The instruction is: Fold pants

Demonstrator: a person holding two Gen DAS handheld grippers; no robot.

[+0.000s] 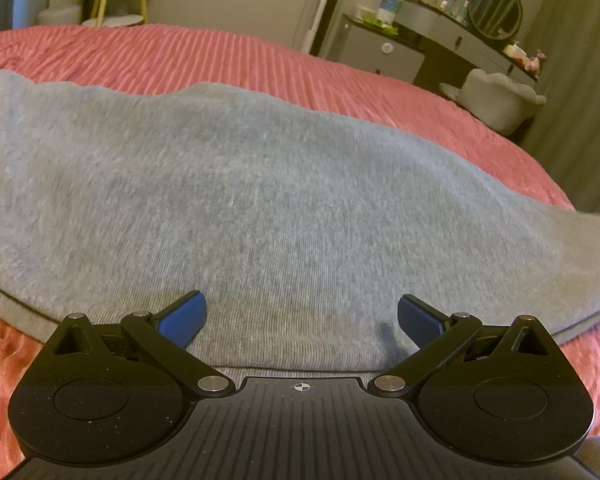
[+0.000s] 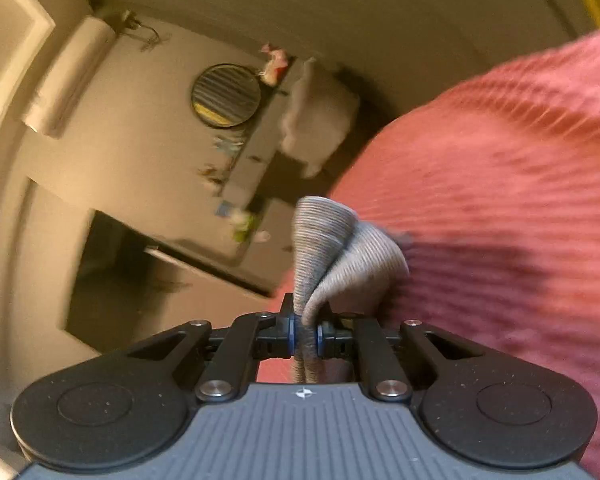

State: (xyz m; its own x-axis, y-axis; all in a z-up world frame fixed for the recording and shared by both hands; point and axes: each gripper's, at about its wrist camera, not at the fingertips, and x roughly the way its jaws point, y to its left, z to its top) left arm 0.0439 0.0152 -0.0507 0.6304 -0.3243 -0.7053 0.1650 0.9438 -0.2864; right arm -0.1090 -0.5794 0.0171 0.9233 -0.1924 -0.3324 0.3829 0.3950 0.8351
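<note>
The grey pants (image 1: 260, 200) lie spread across a bed covered in a pink ribbed bedspread (image 1: 220, 56), filling most of the left wrist view from left to right, one end trailing off toward the right edge. The left tongs (image 1: 302, 322) stand wide apart over the near hem of the fabric — the blue pads (image 1: 184, 320) hold nothing between them. The right tongs (image 2: 306, 338) are clamped tight on a bunched ribbed cuff (image 2: 340, 248) of the same pants, the fabric fanning out beyond the pads, raised above the bedspread. That view is tilted and blurred. Beyond the bed, at the far right, stand a dark dresser (image 1: 428, 40) with a round mirror (image 1: 494, 8) and a pale chair (image 1: 496, 94).
</note>
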